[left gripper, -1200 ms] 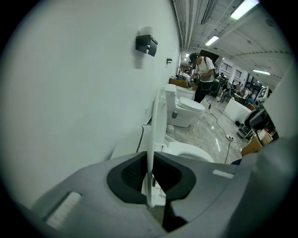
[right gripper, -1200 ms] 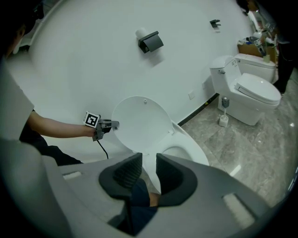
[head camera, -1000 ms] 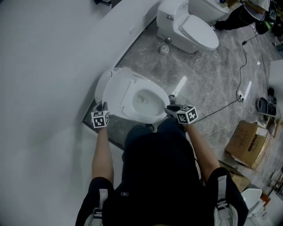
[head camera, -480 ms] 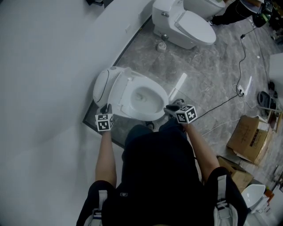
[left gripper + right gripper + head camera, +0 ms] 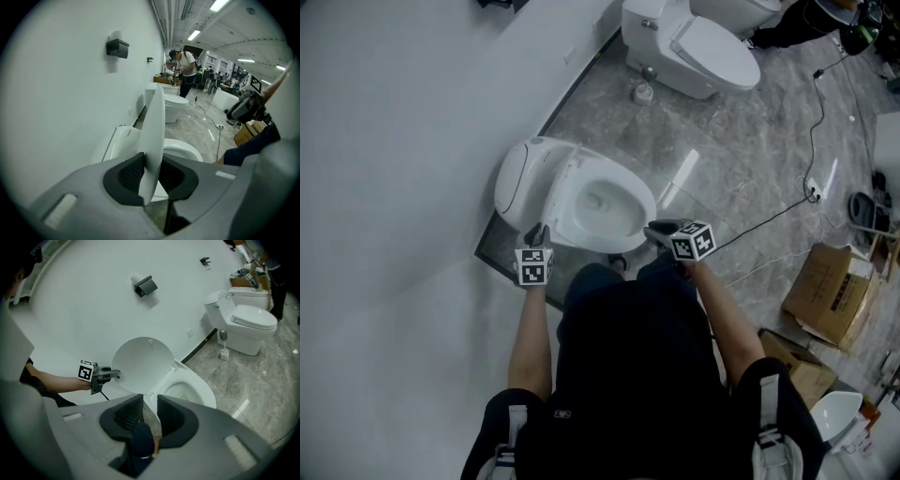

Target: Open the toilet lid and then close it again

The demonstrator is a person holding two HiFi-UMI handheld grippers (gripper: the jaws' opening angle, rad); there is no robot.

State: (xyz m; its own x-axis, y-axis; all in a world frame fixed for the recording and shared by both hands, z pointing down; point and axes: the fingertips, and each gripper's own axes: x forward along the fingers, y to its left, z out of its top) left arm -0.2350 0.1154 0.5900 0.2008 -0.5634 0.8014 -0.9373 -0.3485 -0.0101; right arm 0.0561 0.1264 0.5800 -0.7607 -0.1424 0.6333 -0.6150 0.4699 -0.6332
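The white toilet lid (image 5: 519,180) stands raised, roughly upright, behind the open bowl (image 5: 602,202). My left gripper (image 5: 539,231) is at the lid's near rim. In the left gripper view the lid (image 5: 155,126) runs edge-on between the jaws of my left gripper (image 5: 150,165). Both pads lie against it while the jaws are opening. The right gripper view shows the lid's round inner face (image 5: 140,363) with my left gripper (image 5: 116,375) at its left rim. My right gripper (image 5: 653,228) hovers by the bowl's front right, open and holding nothing (image 5: 150,408).
A white wall runs along the left. A second toilet (image 5: 694,47) and a toilet brush (image 5: 644,92) stand further back. A black cable (image 5: 769,220) and cardboard boxes (image 5: 830,300) lie on the marble floor at the right. A dark box (image 5: 145,285) hangs on the wall.
My left gripper has shifted to the right along the lid's rim, closer to the person's body. The lid now looks more upright. The right gripper has stayed put.
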